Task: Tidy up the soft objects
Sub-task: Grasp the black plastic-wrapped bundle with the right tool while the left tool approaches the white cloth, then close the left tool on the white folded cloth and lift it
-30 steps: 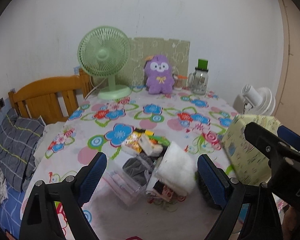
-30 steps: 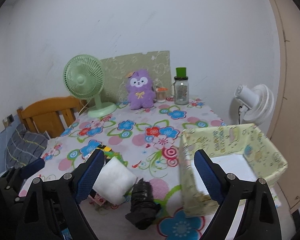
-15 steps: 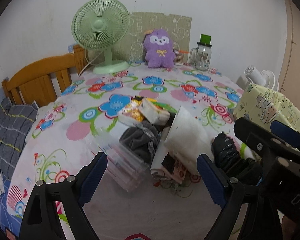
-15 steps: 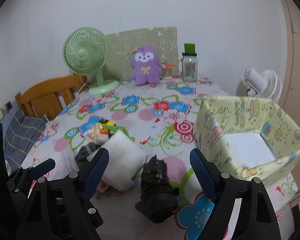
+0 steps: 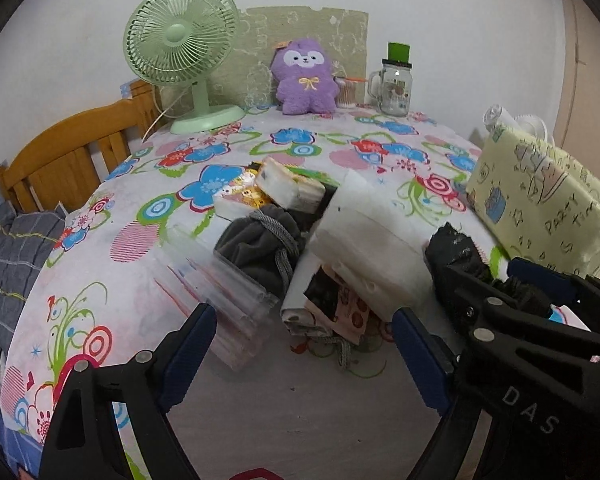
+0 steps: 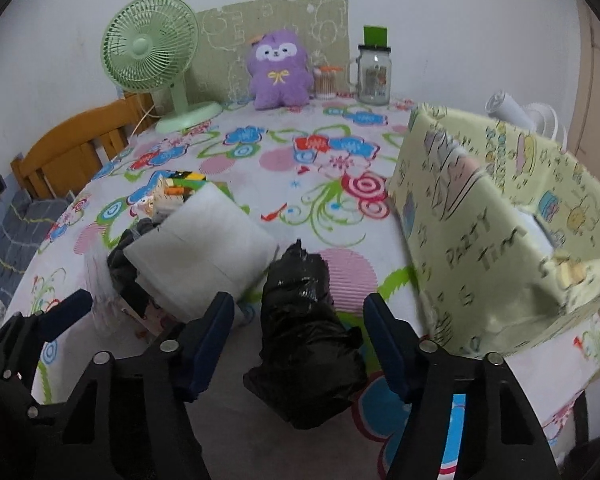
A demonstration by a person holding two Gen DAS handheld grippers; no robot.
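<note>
Both grippers are held spread wide with nothing between their blue pads. Between and just ahead of the fingers of the right gripper (image 6: 299,340), a crumpled black plastic bag (image 6: 306,344) is seen lying on the flower-printed tablecloth (image 6: 300,168), untouched by either pad. To its right, a yellow-green cartoon-printed open box (image 6: 496,232) is set near the table's right edge, its near wall close beside the right finger; little room is left on that side.

Ahead of the left gripper (image 5: 304,354), a bare stretch of cloth is seen, and beyond it a heap: a clear plastic case (image 5: 224,300), a grey drawstring pouch (image 5: 260,244), a white foam block (image 5: 364,236) leaning on top, and small snack packets (image 5: 268,192) behind. The black bag is found beside the right finger of this gripper, with the other gripper overlapping it.

Open cloth is left behind the heap, up to a green desk fan (image 5: 182,52) and a purple plush toy (image 5: 305,78) at the wall.
</note>
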